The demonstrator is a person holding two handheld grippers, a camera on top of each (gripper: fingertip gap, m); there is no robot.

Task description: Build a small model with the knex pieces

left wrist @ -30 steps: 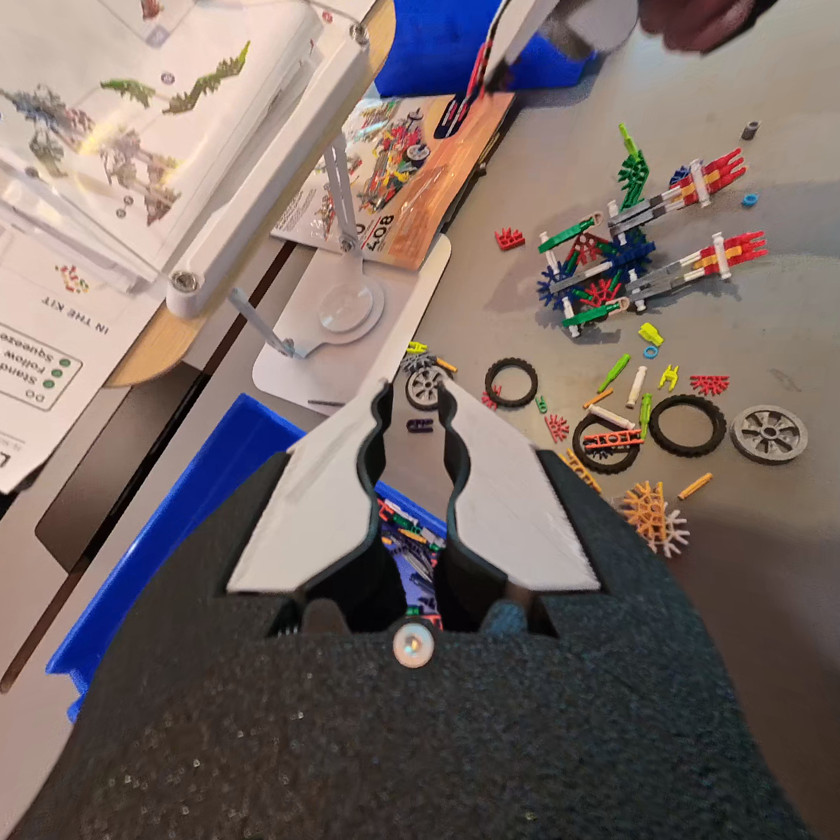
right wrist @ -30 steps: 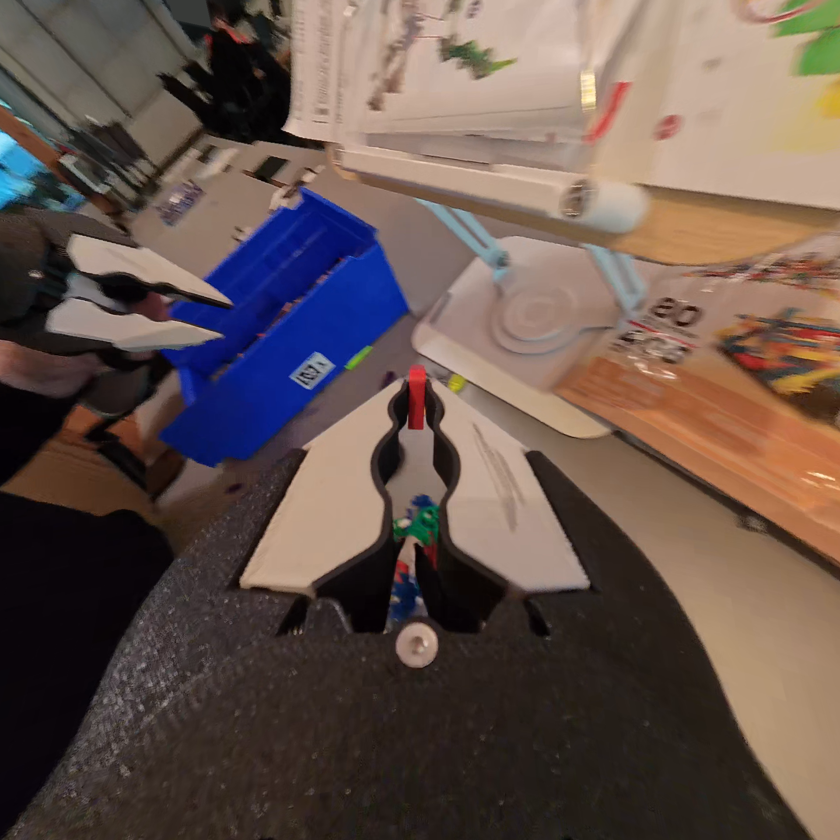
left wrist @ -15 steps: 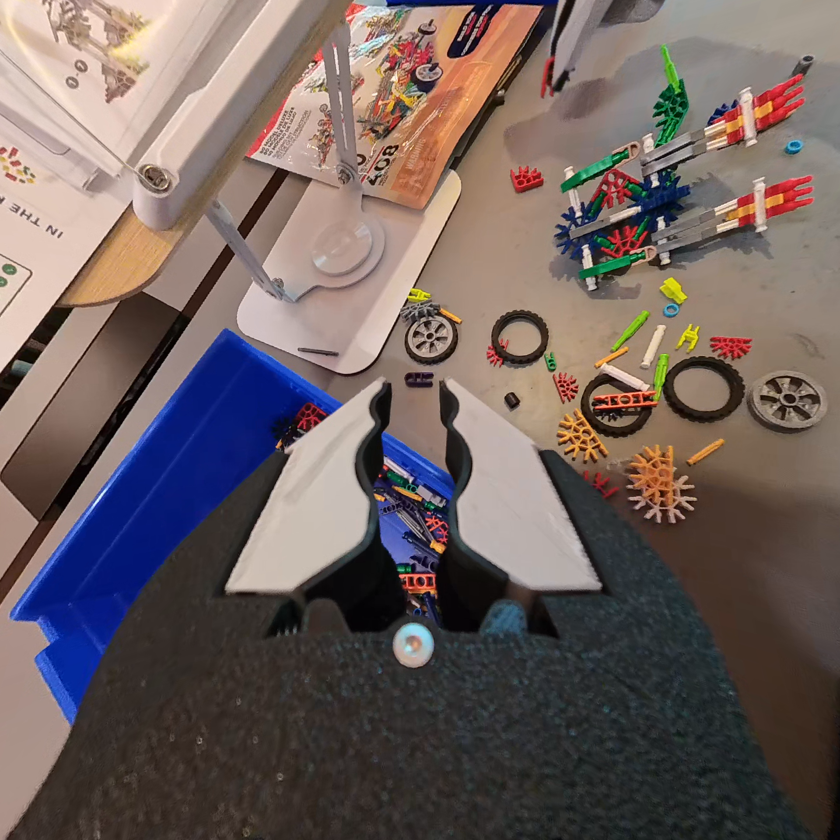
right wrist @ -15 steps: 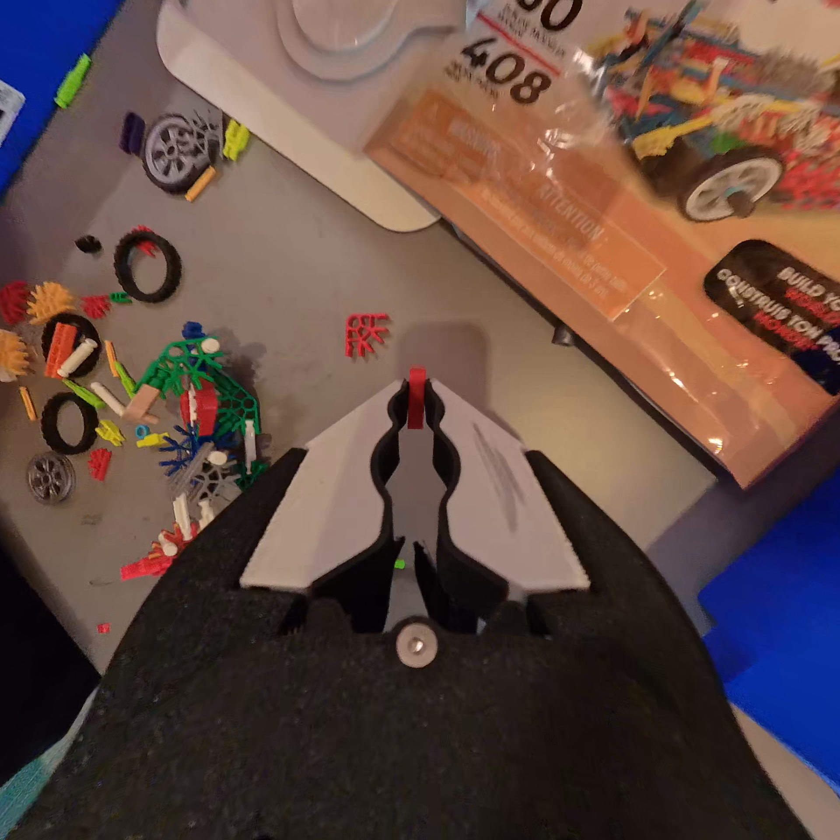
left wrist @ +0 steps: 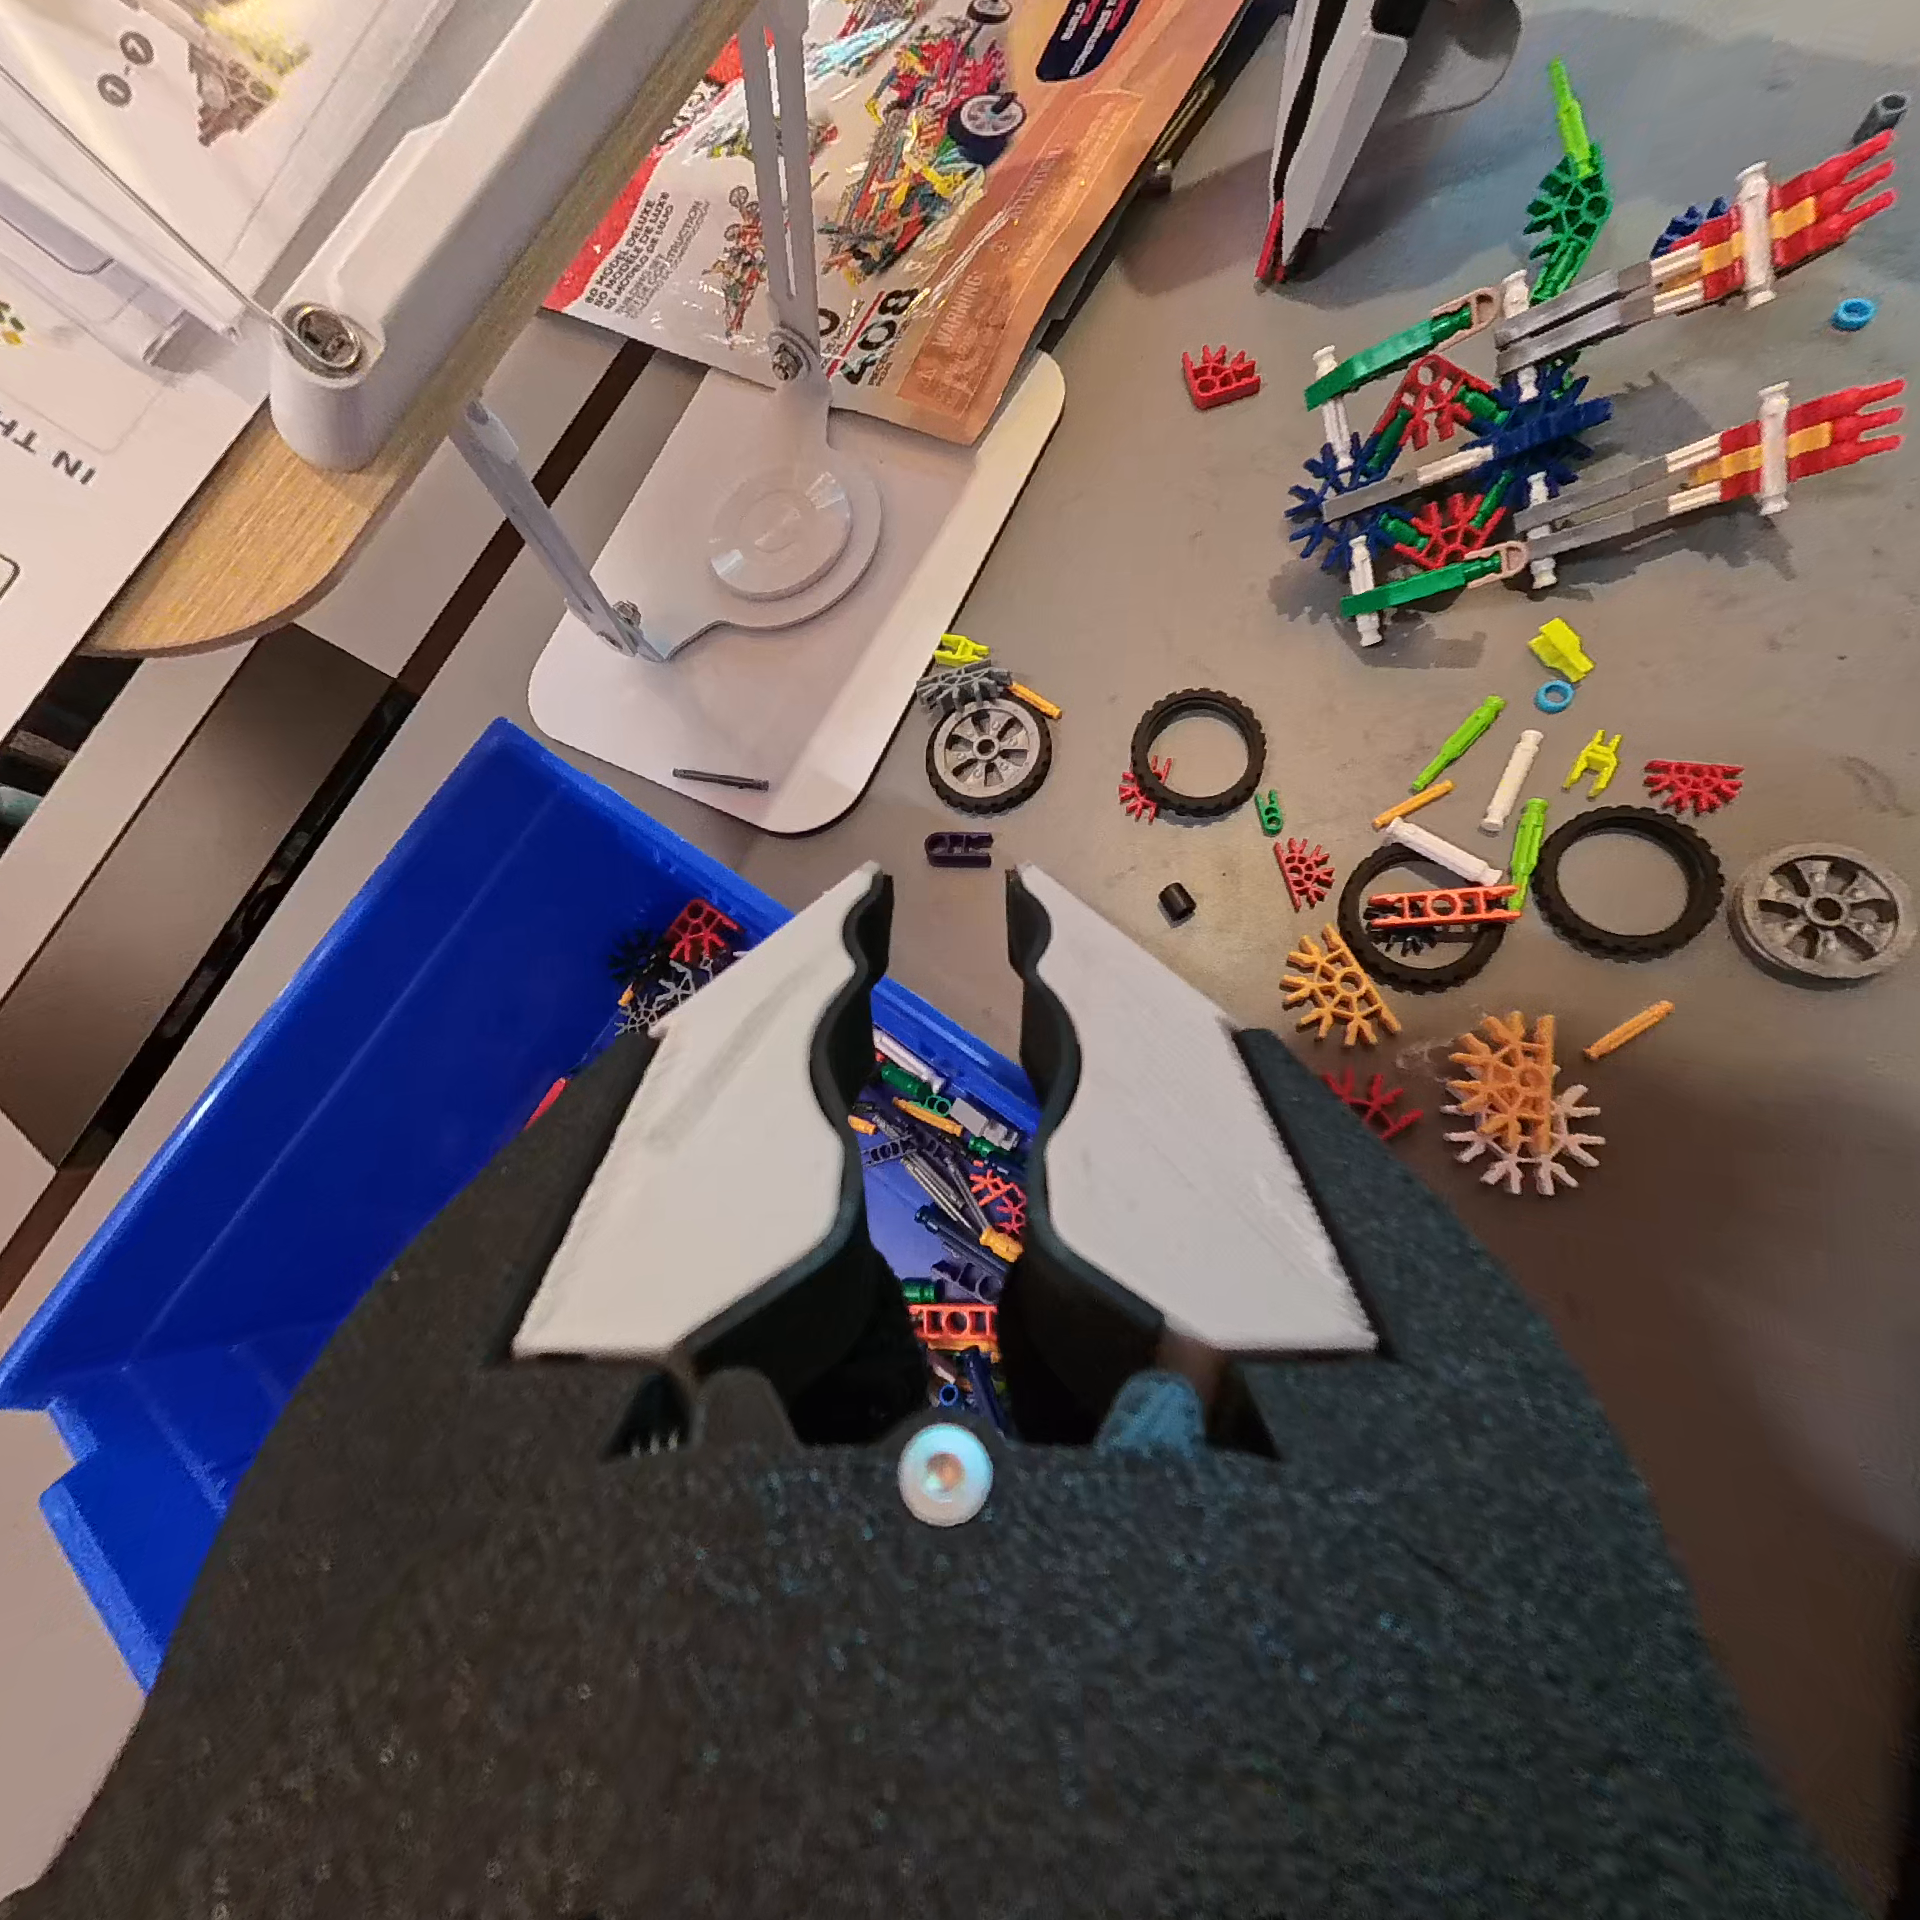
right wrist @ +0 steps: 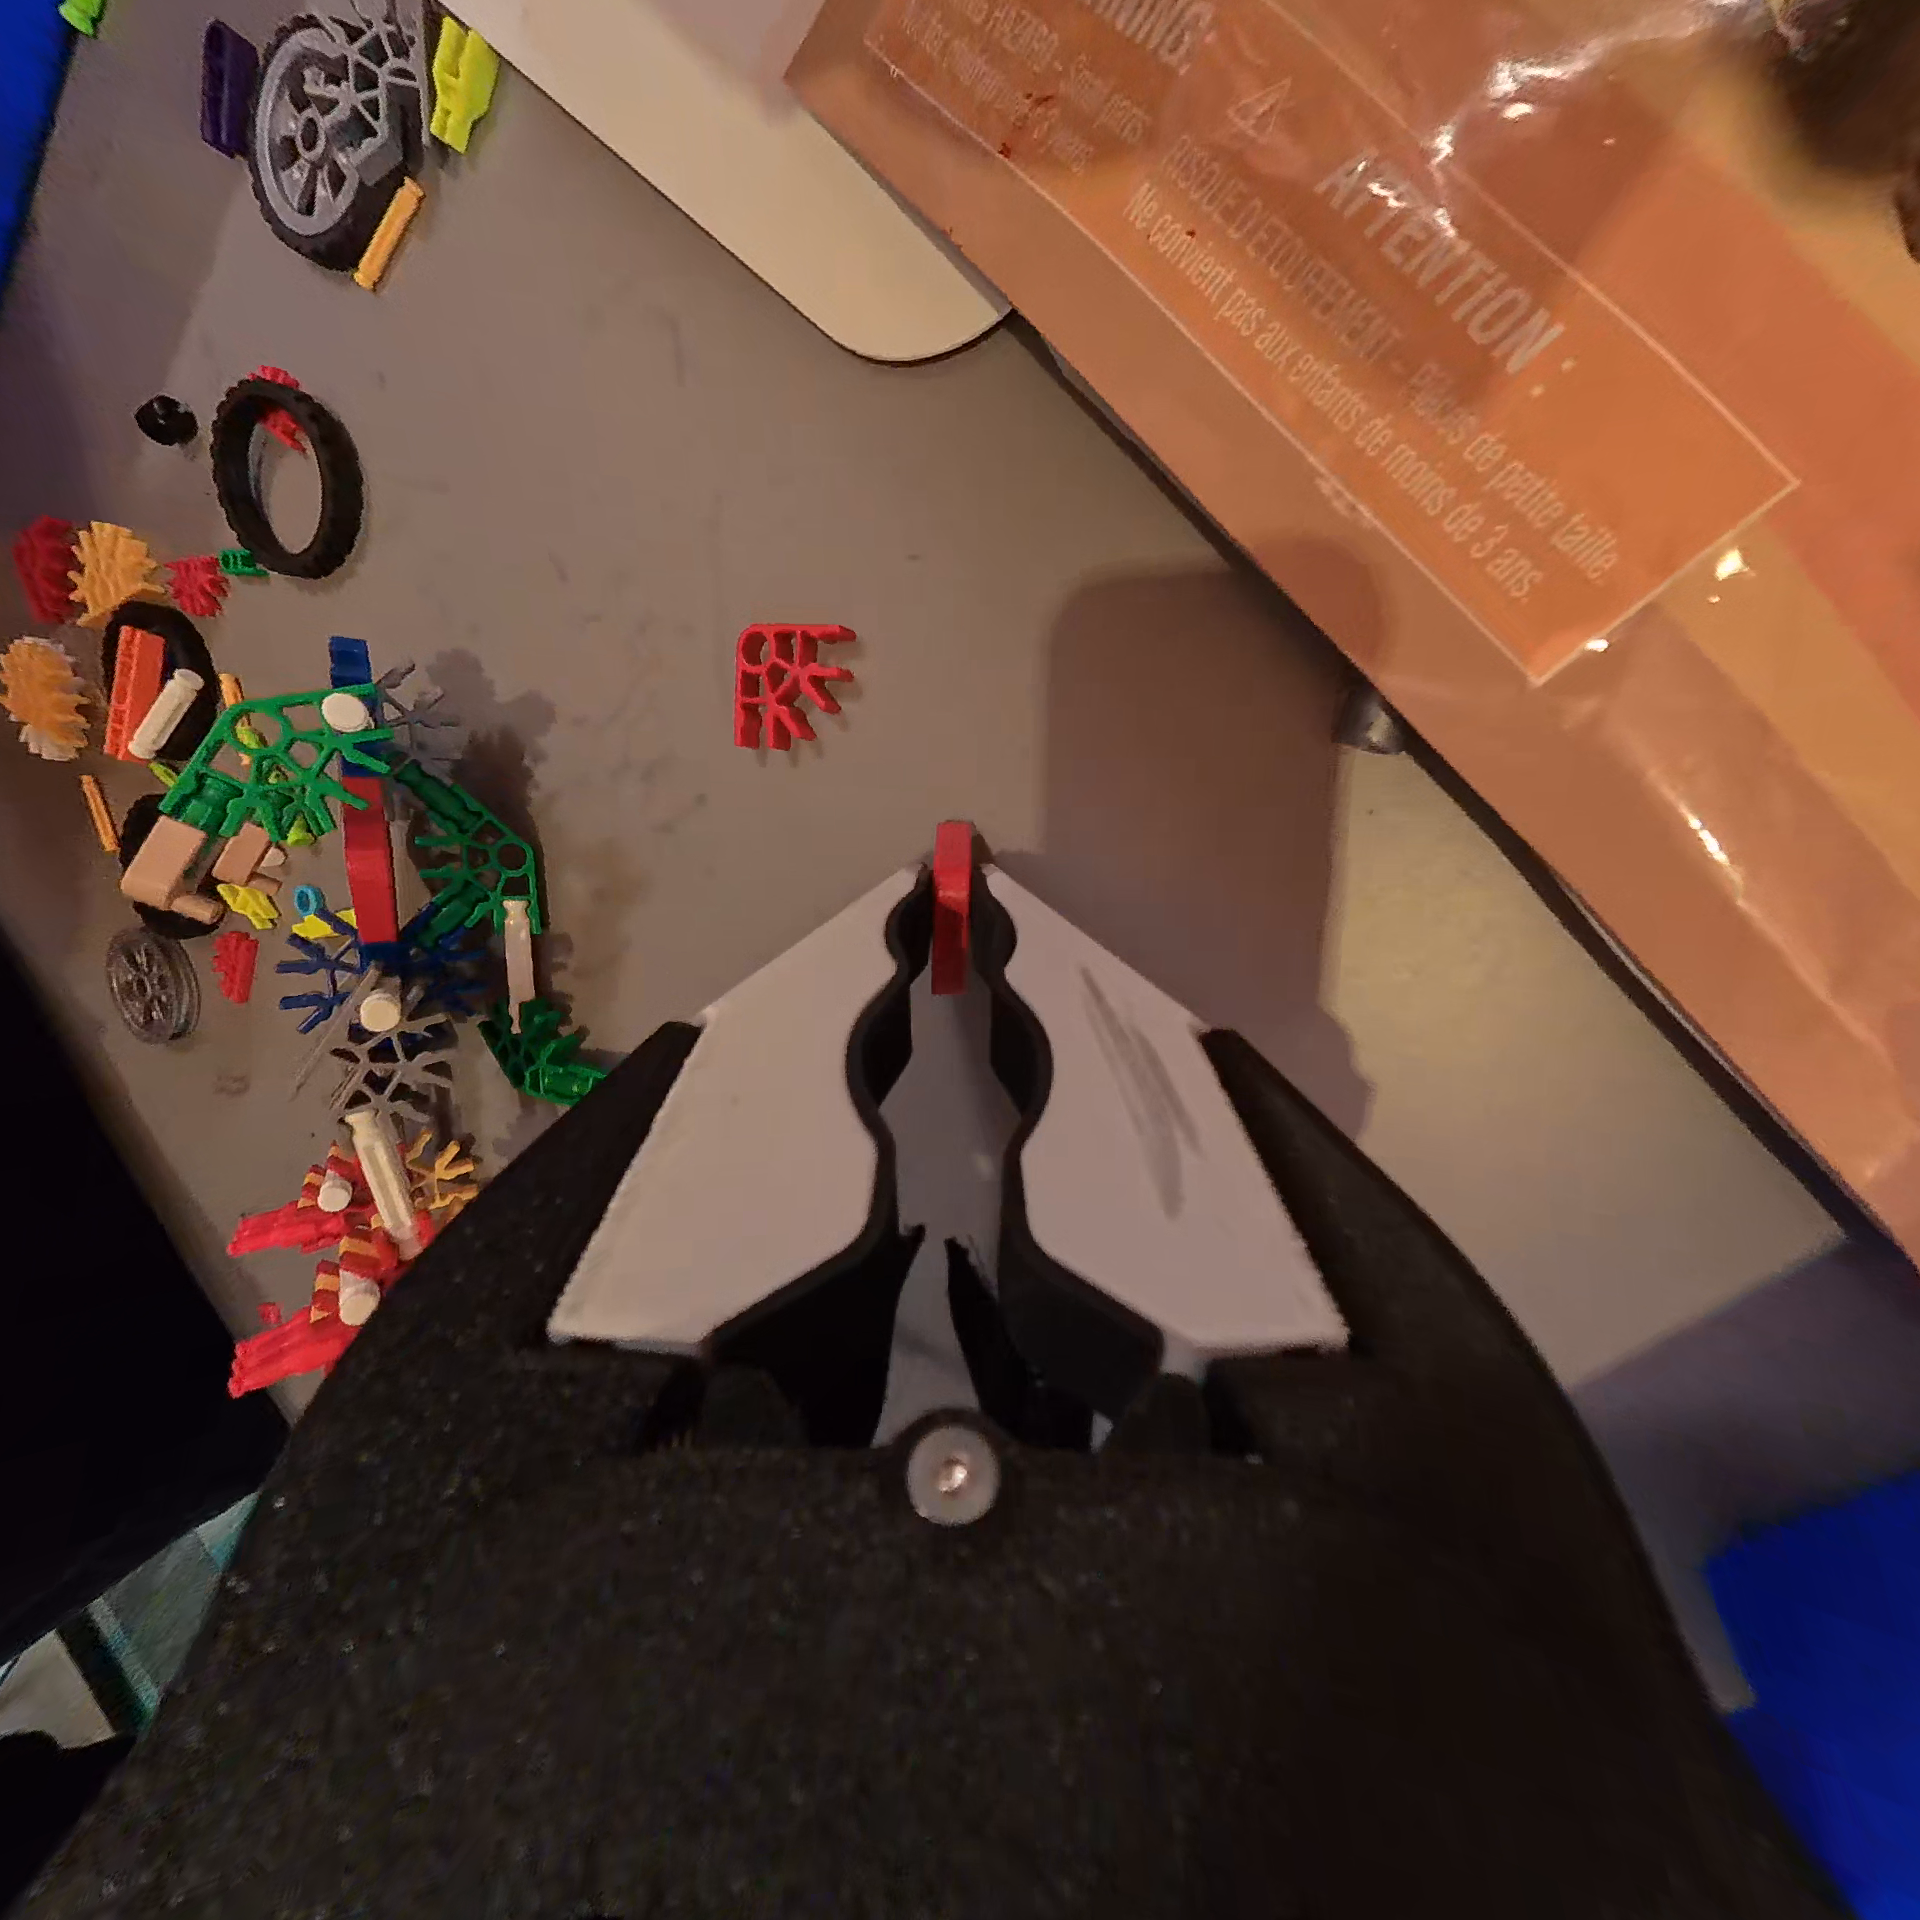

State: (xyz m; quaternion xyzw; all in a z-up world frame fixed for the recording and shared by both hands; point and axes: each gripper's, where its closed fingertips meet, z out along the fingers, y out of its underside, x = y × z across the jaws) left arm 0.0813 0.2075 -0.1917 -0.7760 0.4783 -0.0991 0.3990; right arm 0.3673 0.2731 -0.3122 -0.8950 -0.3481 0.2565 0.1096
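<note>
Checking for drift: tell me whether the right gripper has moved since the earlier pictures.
Yes. The right gripper, shut on a red piece, has come down toward the table: the loose red connector ahead of it now looks larger.

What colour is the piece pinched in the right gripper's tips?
Red. The small piece clamped in the right gripper shows best in the right wrist view.

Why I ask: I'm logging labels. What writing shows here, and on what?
Orange toy package: printed words, numbers and a boxed warning notice; legible, but I don't quote writing.
White instruction sheet: printed words, cut off at the edge.
Left claw, right claw, red piece: no writing.
</note>
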